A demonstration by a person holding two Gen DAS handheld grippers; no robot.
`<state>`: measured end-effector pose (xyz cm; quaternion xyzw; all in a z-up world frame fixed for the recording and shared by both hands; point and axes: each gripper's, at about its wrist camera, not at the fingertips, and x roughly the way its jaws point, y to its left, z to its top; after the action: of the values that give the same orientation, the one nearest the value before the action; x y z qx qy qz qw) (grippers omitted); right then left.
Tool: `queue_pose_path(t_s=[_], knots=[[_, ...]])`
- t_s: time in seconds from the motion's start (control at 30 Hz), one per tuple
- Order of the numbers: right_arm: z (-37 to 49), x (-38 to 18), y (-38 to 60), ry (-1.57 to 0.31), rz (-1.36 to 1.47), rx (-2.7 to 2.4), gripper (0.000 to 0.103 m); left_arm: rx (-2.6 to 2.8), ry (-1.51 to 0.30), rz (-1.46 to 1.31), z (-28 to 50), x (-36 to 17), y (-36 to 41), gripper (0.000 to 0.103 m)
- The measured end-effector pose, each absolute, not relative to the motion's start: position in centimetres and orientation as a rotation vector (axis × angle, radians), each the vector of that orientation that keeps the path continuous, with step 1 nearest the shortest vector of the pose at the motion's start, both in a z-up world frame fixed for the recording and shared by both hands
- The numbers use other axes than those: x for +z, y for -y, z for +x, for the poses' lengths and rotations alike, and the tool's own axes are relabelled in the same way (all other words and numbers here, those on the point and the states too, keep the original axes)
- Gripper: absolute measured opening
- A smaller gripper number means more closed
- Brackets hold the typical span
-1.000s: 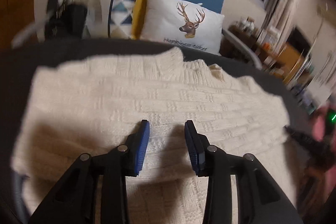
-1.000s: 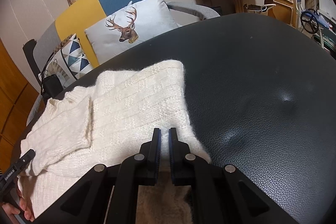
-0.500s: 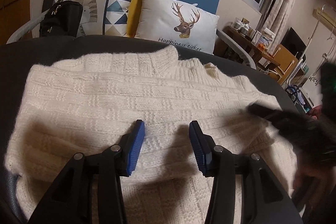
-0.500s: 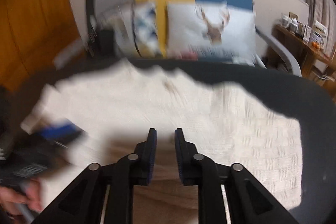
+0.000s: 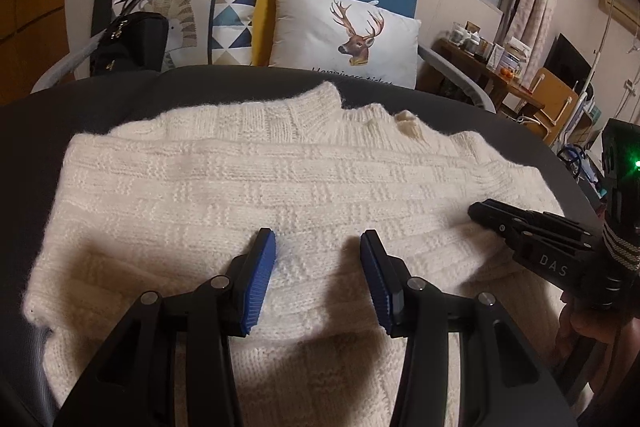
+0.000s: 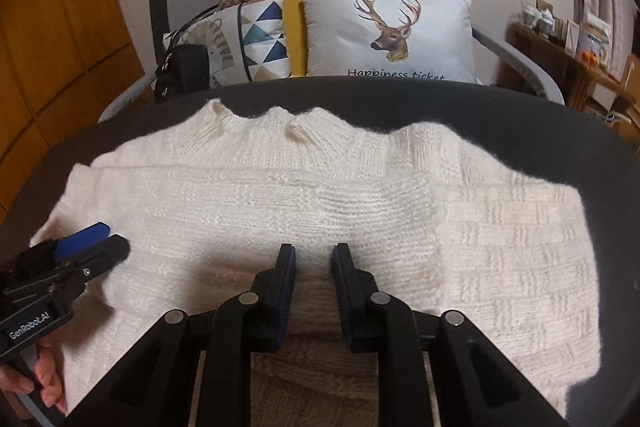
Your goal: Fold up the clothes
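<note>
A cream knitted sweater (image 5: 280,187) lies flat on the dark leather table (image 5: 60,115), its collar toward the far edge. My left gripper (image 5: 317,239) hovers open over the sweater's middle, blue pads wide apart, nothing between them. The right gripper (image 5: 480,211) shows at the right edge of this view, low over the sweater's right side. In the right wrist view the sweater (image 6: 320,195) fills the table (image 6: 520,115). My right gripper (image 6: 314,251) stands open just above the knit with a narrow gap. The left gripper (image 6: 100,239) is at the lower left.
Behind the table stands an armchair with a deer cushion (image 5: 348,39), a triangle-pattern cushion (image 5: 232,23) and a black bag (image 5: 128,43). A wooden side table (image 5: 492,67) with jars is at the far right. A hand (image 6: 44,379) holds the left gripper's handle.
The right gripper swung left from the sweater's right edge to face its middle, and its fingers parted. The left gripper spread slightly wider and stayed over the sweater.
</note>
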<state>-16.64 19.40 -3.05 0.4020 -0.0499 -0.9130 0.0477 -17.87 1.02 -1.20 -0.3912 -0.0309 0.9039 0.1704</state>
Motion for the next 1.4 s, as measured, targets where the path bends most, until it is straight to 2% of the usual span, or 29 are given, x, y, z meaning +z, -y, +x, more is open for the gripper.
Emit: queue_pose_path(t_s=[0.3, 0.83, 1.03, 1.23, 1.3, 1.33, 1.37, 1.4], knots=[[-14.6, -2.8, -16.7, 0.031, 1.381, -2.734, 0.019, 2.626, 0.061, -1.117, -14.5, -1.2, -0.1, 0.047], [-11.2, -3.4, -15.0, -0.029, 1.24, -2.845, 0.019, 2.68, 0.046, -1.088, -10.4, -1.3, 0.6, 0.047], [-11.2, -3.6, -15.4, -0.005, 1.227, -2.841, 0.019, 2.713, 0.002, -1.148, -10.7, -0.1, -0.5, 0.048], [-11.0, -3.8, -15.4, 0.007, 1.218, -2.843, 0.019, 2.795, -0.087, -1.221, -14.7, 0.6, -0.1, 0.049], [-11.0, -3.8, -15.4, 0.011, 1.216, -2.843, 0.019, 2.784, -0.177, -1.253, -16.4, -0.4, 0.4, 0.058], [-11.0, -3.8, -15.4, 0.014, 1.216, -2.842, 0.019, 2.79, -0.21, -1.246, -16.9, -0.9, 0.9, 0.078], [-11.0, -3.8, -15.4, 0.016, 1.215, -2.842, 0.019, 2.789, -0.179, -1.247, -17.2, -1.3, 1.7, 0.093], [-11.0, -3.8, -15.4, 0.018, 1.215, -2.842, 0.019, 2.773, -0.105, -1.267, -17.6, -1.6, 2.7, 0.094]])
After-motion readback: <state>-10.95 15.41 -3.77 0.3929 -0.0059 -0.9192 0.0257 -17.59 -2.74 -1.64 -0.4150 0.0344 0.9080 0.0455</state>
